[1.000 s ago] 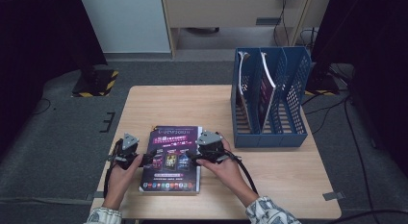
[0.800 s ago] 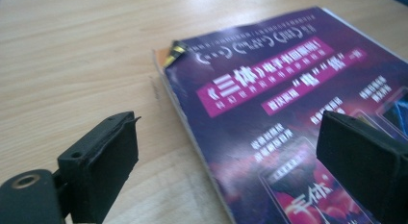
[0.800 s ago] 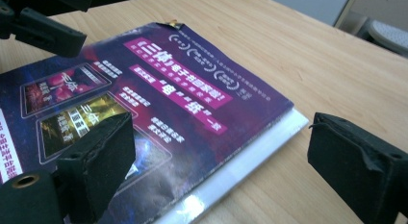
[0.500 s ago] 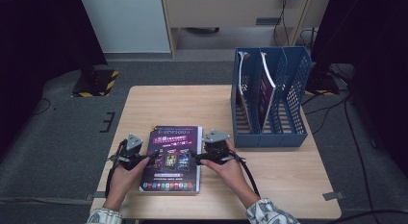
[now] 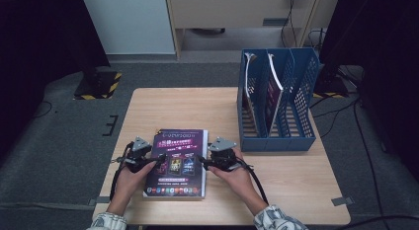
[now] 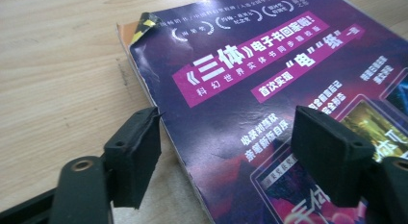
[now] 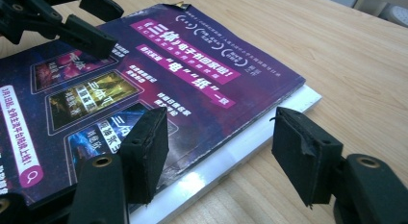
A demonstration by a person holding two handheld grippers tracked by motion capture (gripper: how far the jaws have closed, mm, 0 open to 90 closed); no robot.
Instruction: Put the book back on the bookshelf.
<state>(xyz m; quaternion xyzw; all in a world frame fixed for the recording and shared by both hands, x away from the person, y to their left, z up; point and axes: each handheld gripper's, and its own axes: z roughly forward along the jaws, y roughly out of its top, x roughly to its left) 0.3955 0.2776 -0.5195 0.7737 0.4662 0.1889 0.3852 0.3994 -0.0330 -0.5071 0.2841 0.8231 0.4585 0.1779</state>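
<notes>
Our jaws have just been closing, each pair part open astride one side edge of the magazine [image 5: 177, 163], left gripper [image 6: 226, 152] and right gripper [image 7: 219, 159] not yet clamped; it lies flat on the table [image 5: 163, 106], lifting and filing left; the high view adds the blue file rack [image 5: 276, 109].
</notes>
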